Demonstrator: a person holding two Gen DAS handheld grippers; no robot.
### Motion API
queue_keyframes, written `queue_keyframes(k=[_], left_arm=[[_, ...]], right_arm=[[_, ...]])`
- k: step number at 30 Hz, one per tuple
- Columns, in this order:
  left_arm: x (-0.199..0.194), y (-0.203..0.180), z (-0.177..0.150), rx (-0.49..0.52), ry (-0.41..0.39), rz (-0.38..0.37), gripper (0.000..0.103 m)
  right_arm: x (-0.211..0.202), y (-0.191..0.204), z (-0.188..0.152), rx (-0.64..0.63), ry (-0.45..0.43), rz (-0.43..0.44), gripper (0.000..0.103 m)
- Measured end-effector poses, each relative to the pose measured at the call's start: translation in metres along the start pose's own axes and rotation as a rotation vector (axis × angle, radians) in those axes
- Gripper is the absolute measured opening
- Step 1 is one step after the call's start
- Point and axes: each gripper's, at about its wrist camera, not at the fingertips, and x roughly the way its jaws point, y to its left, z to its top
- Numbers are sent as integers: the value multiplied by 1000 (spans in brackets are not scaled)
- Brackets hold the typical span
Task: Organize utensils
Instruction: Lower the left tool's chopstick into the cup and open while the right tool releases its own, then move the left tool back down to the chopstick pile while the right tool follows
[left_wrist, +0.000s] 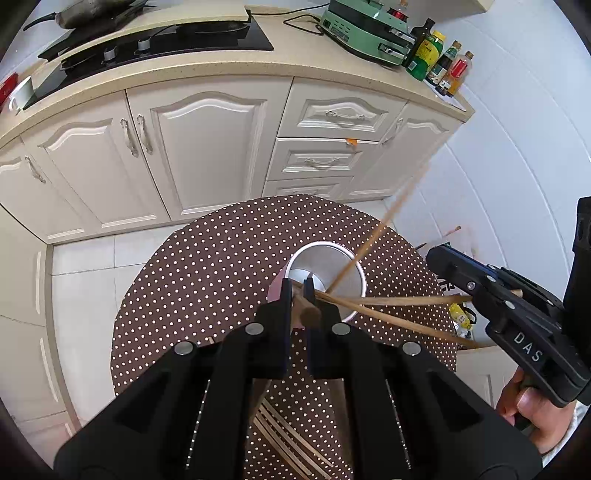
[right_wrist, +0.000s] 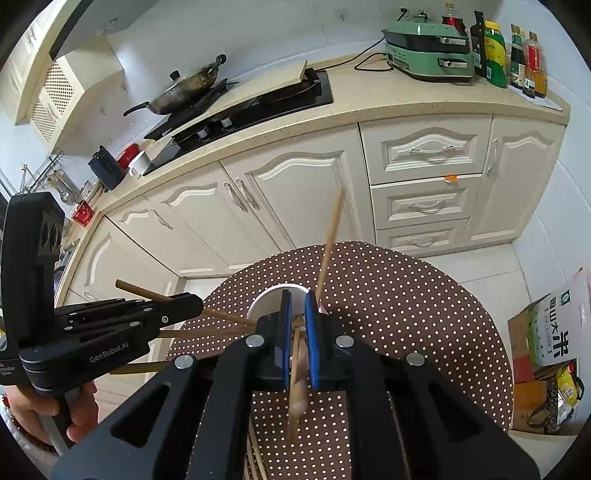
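Over the dotted counter (left_wrist: 192, 266), each hand-held gripper, left (left_wrist: 298, 287) and right (right_wrist: 298, 300), pinches chopsticks (left_wrist: 399, 300) crossing the white cup (left_wrist: 328, 275).

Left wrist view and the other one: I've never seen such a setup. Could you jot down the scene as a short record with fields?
Setting: round table with brown white-dotted cloth, cream kitchen cabinets behind
Container: white round cup, upright on the table
In cup: thin wooden chopstick, leaning over the rim
Left gripper: shut on a brown wooden chopstick above the cup
Right gripper: shut on a pale wooden chopstick
Spare: more wooden sticks lying on the cloth
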Motion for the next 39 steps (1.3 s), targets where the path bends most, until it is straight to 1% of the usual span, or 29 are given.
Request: queue_keyframes(k=[5, 6, 7, 9, 10, 12, 15, 19, 20, 23, 27, 29, 32, 39], left_arm=[[-12, 3, -7, -3, -12, 4, 7], [-15, 3, -9, -3, -16, 6, 12], [-18, 4, -10, -5, -21, 6, 19], [-29, 4, -14, -9, -55, 11, 54], [-38, 4, -16, -8, -89, 12, 55], [-49, 4, -19, -6, -110, 12, 55], [-72, 7, -25, -13, -169, 7, 55], [-106, 13, -39, -28, -250, 2, 62], [-116, 16, -44, -35, -272, -4, 62], [-134, 23, -58, -44, -301, -7, 62], [-143, 35, -81, -52, -299, 5, 64], [-143, 42, -92, -57, -283, 11, 64], [-136, 54, -113, -76, -243, 19, 64], [-108, 67, -147, -91, -142, 36, 64]], right_arm=[[-16, 4, -2, 7, -26, -1, 13], [-22, 5, -3, 9, -38, -4, 13], [-26, 6, -4, 11, -47, -6, 14], [-37, 9, -5, 19, -68, -8, 15], [-42, 10, -6, 21, -78, -8, 15], [-51, 13, -9, 22, -93, -9, 15], [-67, 21, -14, 18, -121, -12, 15], [-84, 36, -24, 8, -153, -13, 15], [-87, 39, -26, 5, -158, -12, 15], [-96, 53, -38, -6, -171, -7, 16], [-99, 69, -57, -16, -164, -4, 17], [-98, 75, -67, -17, -154, -2, 17], [-94, 84, -83, -21, -131, 3, 17], [-75, 95, -112, -30, -66, 1, 17]])
